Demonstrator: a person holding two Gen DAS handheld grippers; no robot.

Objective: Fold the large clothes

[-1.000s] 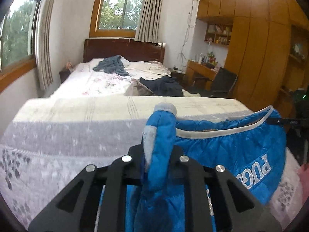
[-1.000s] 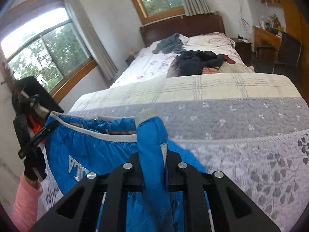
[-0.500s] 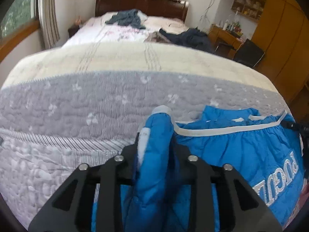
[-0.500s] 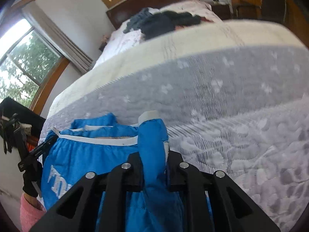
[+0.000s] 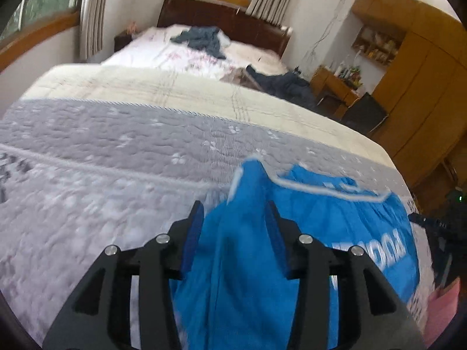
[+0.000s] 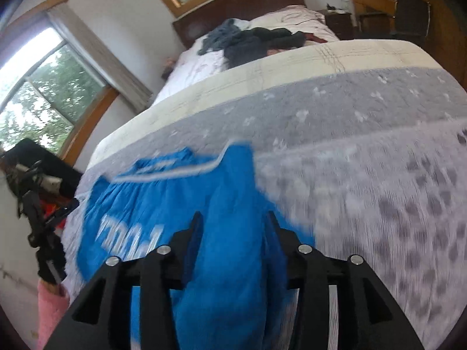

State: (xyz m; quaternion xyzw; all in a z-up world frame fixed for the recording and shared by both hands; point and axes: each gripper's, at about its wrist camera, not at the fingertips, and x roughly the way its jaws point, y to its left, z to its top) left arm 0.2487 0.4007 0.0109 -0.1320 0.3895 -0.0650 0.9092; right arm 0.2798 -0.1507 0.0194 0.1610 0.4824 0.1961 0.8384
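both the left gripper (image 5: 235, 218) and right gripper (image 6: 233, 227) stand released around the motion-blurred blue garment (image 5: 335, 224), its lettering unreadable.

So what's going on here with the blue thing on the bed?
A person is working a blue quilted garment with two handheld grippers. The left gripper and right gripper each have their jaws spread, with a bunched end of the garment lying between them. It is spread over the grey patterned quilt, white-trimmed edge facing the headboard. The frames are motion-blurred.
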